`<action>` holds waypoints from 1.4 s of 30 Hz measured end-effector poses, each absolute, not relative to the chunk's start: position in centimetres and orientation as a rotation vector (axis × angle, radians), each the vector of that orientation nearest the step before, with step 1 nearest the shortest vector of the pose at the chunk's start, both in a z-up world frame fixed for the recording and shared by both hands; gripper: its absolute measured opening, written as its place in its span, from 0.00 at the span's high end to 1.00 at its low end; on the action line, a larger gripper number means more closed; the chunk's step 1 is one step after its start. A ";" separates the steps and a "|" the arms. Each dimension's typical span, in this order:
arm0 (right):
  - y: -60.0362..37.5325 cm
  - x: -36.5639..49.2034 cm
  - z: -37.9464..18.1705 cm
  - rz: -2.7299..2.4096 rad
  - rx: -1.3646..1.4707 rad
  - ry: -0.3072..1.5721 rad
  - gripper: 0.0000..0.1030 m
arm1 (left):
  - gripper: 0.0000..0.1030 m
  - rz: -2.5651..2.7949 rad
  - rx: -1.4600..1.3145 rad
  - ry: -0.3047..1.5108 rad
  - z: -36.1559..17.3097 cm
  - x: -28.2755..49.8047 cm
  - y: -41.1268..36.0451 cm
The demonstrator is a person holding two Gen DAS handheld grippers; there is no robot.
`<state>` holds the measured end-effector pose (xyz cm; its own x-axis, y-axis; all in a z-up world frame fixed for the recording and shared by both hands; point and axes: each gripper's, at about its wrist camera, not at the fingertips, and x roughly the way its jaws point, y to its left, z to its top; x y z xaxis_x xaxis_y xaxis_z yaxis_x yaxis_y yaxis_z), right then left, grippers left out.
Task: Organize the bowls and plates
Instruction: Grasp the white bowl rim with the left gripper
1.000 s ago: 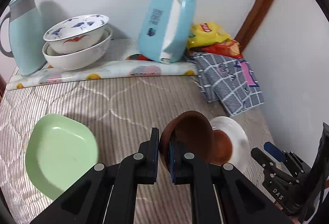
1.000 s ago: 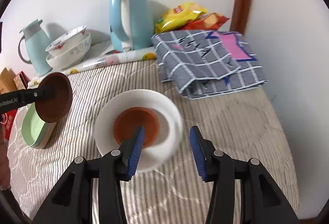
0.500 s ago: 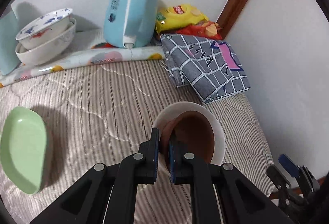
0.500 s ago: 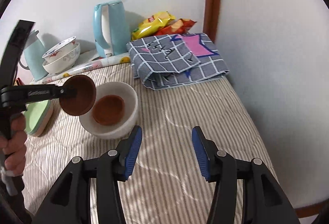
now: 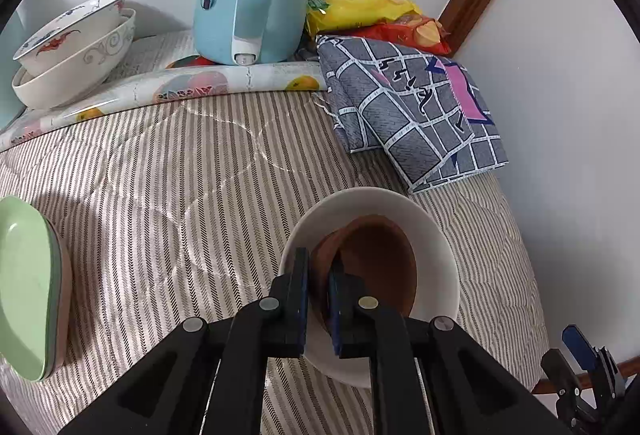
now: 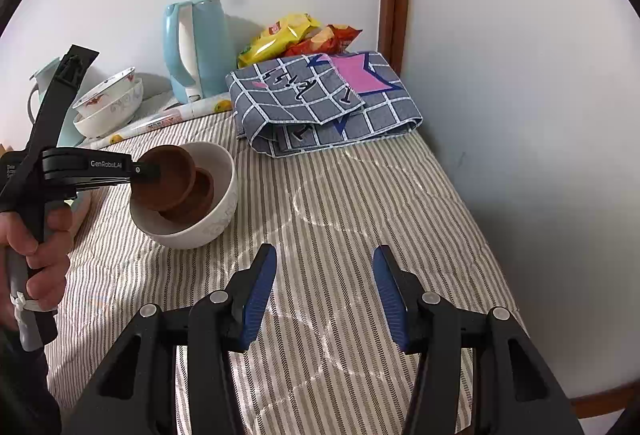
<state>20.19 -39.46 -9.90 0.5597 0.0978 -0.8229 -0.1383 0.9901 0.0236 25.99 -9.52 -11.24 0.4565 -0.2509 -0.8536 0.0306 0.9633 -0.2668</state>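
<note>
Two brown bowls (image 6: pixel 188 187) visible only right-wrist view.

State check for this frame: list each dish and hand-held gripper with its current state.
Left hand-held gripper: shut on brown saucer's rim.
Brown saucer: tilted over white bowl.
White bowl: upright, second saucer inside.
Right hand-held gripper: open, empty.
Patterned bowls: nested.
Green plates: stacked.

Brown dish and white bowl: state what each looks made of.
Brown dish: matte, uniform reddish-brown with no glare, probably wood or plastic; the look leaves it open.
White bowl: glossy glazed ceramic, judging by its thick rim and faint pattern on the outer wall.
</note>
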 end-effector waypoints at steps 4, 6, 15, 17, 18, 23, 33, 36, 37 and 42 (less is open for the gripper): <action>-39.3 20.4 -10.5 0.143 -0.041 0.980 0.52 | 0.91 -0.185 -0.229 1.094 -11.7 26.3 -9.8; -39.2 20.4 -10.8 0.146 -0.036 0.988 0.52 | 0.91 -0.193 -0.227 1.098 -11.8 26.4 -10.0; -38.8 20.5 -11.6 0.151 -0.035 1.013 0.51 | 0.90 -0.205 -0.237 1.107 -12.3 26.7 -10.0; -38.7 20.5 -11.6 0.154 -0.035 1.016 0.51 | 0.90 -0.211 -0.231 1.107 -12.2 26.6 -10.2; -38.6 20.5 -11.6 0.157 -0.034 1.016 0.50 | 0.90 -0.211 -0.226 1.106 -12.2 26.6 -10.3; -37.8 20.5 -11.6 0.175 -0.040 1.016 0.50 | 0.86 -0.225 -0.202 1.115 -12.1 26.5 -10.5; -36.6 21.8 -10.7 0.225 -0.014 0.980 0.50 | 0.75 -0.237 -0.189 1.084 -10.1 24.6 -10.1; -36.5 23.2 -10.7 0.266 0.041 0.979 0.50 | 0.72 -0.214 -0.209 1.063 -9.5 24.1 -9.1; -36.3 23.8 -11.0 0.283 0.056 0.987 0.50 | 0.68 -0.210 -0.209 1.064 -9.5 24.1 -9.0; -35.0 26.4 -12.4 0.318 0.088 1.026 0.50 | 0.68 -0.134 -0.207 1.114 -10.9 24.6 -8.1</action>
